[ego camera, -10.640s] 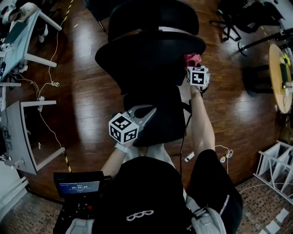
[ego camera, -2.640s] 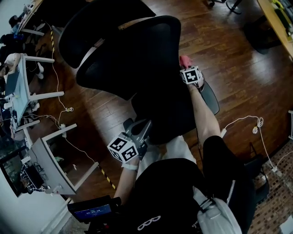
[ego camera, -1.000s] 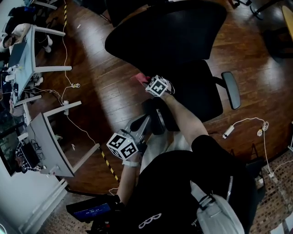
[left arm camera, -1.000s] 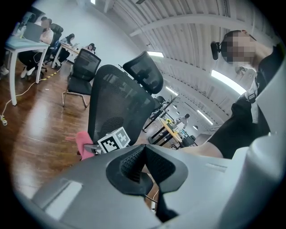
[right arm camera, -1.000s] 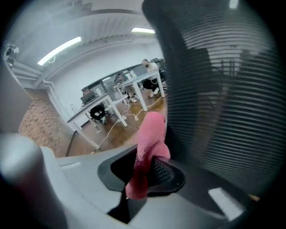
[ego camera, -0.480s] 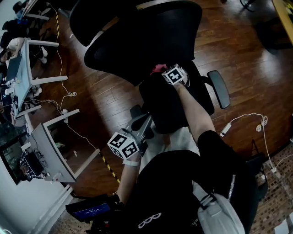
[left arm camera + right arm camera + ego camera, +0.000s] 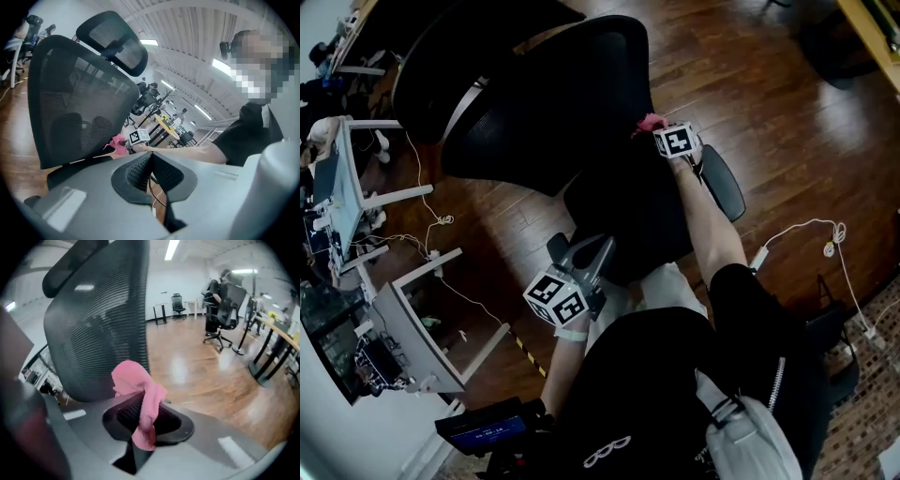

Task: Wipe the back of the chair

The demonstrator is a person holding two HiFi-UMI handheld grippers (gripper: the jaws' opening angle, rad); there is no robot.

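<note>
The right gripper (image 7: 656, 129) was held out at arm's length to the chair back (image 7: 553, 103), because the wiping is done with this one. Its jaws were clamped on a pink cloth (image 7: 137, 380). The pads were only slightly apart, by the thickness of the fabric. A loose bunch stood above the tips and a short tail hung down between them. The bunch was left free in front of the jaws, I think so that soft cloth meets the mesh and not the hard plastic. In the right gripper view the cloth lay at the lower edge of the back, on the person's right side. It seemed to touch the mesh there, but I could not be sure of the contact.

The left gripper (image 7: 600, 247) was low and close to the person's body, near the front of the seat (image 7: 628, 216) and well apart from the back. Its jaws were closed together with nothing between them. It seemed only to wait, because it neither steadied the chair nor carried anything.
</note>
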